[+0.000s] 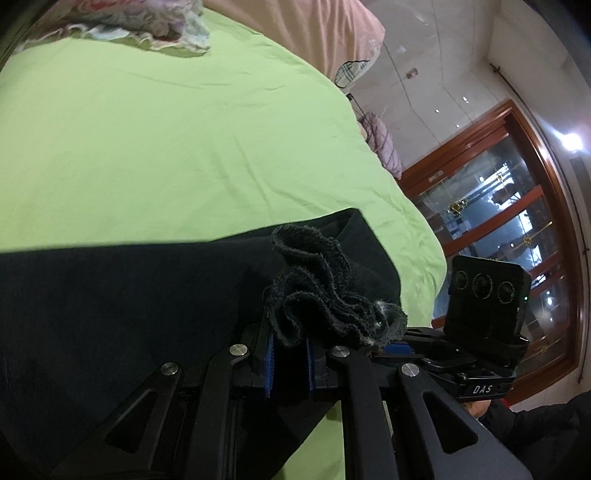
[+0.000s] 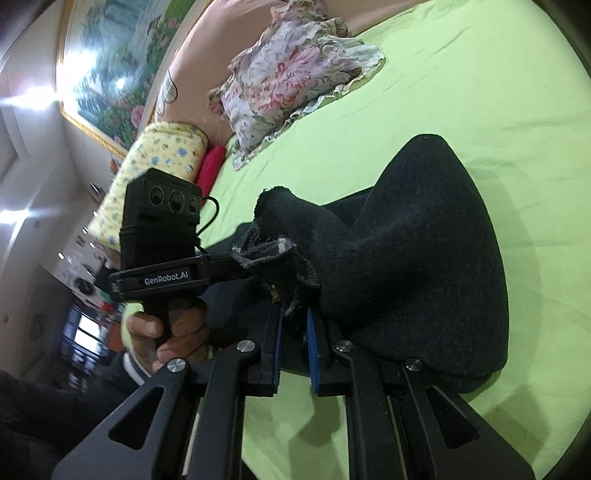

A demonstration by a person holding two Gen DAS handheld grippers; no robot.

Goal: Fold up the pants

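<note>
Black pants (image 1: 110,295) lie across a green sheet, one end folded up into a hump (image 2: 424,258). In the left wrist view my left gripper (image 1: 290,336) is shut on a bunched, frayed edge of the pants (image 1: 325,295) between its blue pads. My right gripper (image 2: 294,317) is shut on the same gathered black fabric in its own view. The two grippers sit close side by side: the right gripper (image 1: 391,349) shows just right of the left one, and the left gripper (image 2: 251,264), held by a hand (image 2: 166,332), shows just left of the right one.
The green bed sheet (image 1: 166,129) stretches beyond the pants. A floral cloth (image 2: 295,70) lies at the far end by a pink headboard (image 1: 325,33). A yellow flowered pillow (image 2: 155,162) and a red item (image 2: 212,164) sit at the bed's side. A wood-framed glass door (image 1: 517,221) stands off the bed.
</note>
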